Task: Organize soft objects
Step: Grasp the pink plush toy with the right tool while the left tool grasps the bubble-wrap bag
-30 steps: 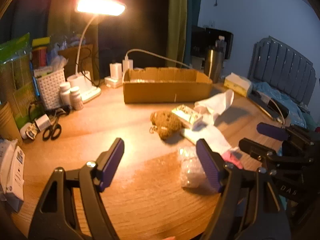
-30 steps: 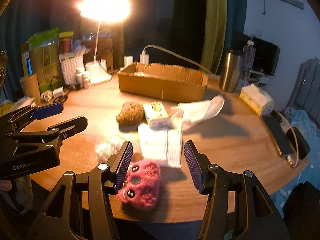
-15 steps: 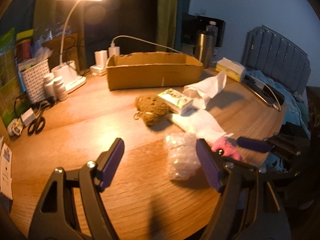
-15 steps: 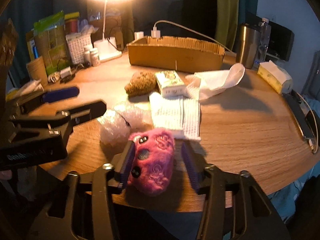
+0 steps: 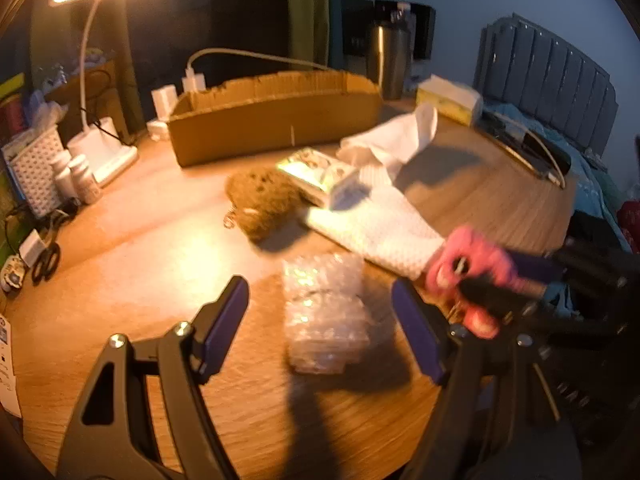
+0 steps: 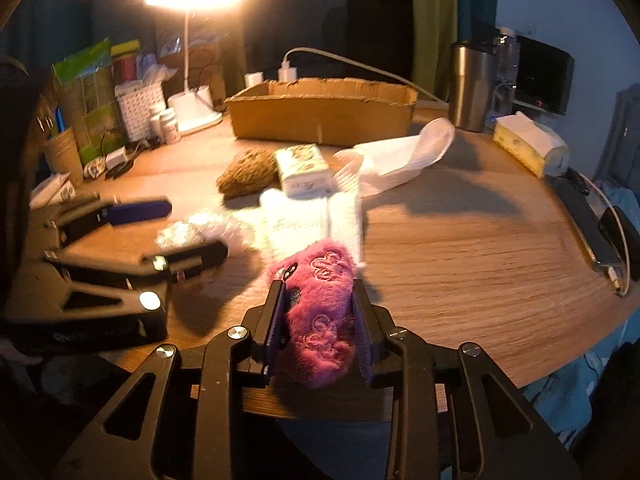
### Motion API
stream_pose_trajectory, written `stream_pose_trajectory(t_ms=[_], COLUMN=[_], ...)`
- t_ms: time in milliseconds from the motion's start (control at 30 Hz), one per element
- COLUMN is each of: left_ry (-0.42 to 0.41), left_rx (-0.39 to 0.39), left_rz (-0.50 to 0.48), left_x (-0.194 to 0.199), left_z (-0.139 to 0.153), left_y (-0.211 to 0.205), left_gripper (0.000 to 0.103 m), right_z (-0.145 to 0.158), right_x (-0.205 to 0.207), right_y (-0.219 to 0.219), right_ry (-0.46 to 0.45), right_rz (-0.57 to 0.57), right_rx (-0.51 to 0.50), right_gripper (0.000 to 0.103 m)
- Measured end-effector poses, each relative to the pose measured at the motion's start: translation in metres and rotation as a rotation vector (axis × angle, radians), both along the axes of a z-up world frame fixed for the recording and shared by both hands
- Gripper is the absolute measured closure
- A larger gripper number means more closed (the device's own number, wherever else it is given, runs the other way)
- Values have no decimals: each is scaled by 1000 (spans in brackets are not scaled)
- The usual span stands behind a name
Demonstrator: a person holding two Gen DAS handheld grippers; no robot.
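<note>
My right gripper is shut on a pink furry plush and holds it above the table's near edge; the plush also shows in the left wrist view. My left gripper is open and empty around a clear bubble-wrap bundle, which also shows in the right wrist view. A brown plush, a white folded cloth, a white sock and a small printed pack lie mid-table. An open cardboard box stands behind them.
A lit desk lamp, a white basket, bottles and scissors crowd the left. A steel tumbler, a tissue pack and a phone with cable stand at the right.
My right gripper has closed on the pink plush and lifted it off the table. My left gripper has moved closer to the bubble wrap, still open.
</note>
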State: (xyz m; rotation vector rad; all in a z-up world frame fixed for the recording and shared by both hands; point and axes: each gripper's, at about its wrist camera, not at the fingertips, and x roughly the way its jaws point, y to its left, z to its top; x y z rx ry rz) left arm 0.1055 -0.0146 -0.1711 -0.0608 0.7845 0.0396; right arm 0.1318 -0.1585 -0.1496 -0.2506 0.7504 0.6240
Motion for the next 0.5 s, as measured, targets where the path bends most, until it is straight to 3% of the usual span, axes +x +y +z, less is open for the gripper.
stream_pose_trajectory(t_ms=[133, 200, 300, 500], left_ry=[28, 41, 66, 59], left_rx=[1, 10, 15, 0], left_rz=[-2, -7, -16, -30], left_x=[5, 8, 10, 9], left_z=[-6, -8, -12, -10], left_y=[-3, -5, -8, -10], left_gripper=[31, 49, 59, 62], right_z=[7, 10, 15, 26], right_x=[6, 10, 14, 18], right_y=[-11, -15, -17, -17], right_ry=[-19, -29, -40, -74], right_rz=[-21, -29, -31, -30], right_rx=[20, 31, 42, 58], right_gripper=[70, 70, 70, 70])
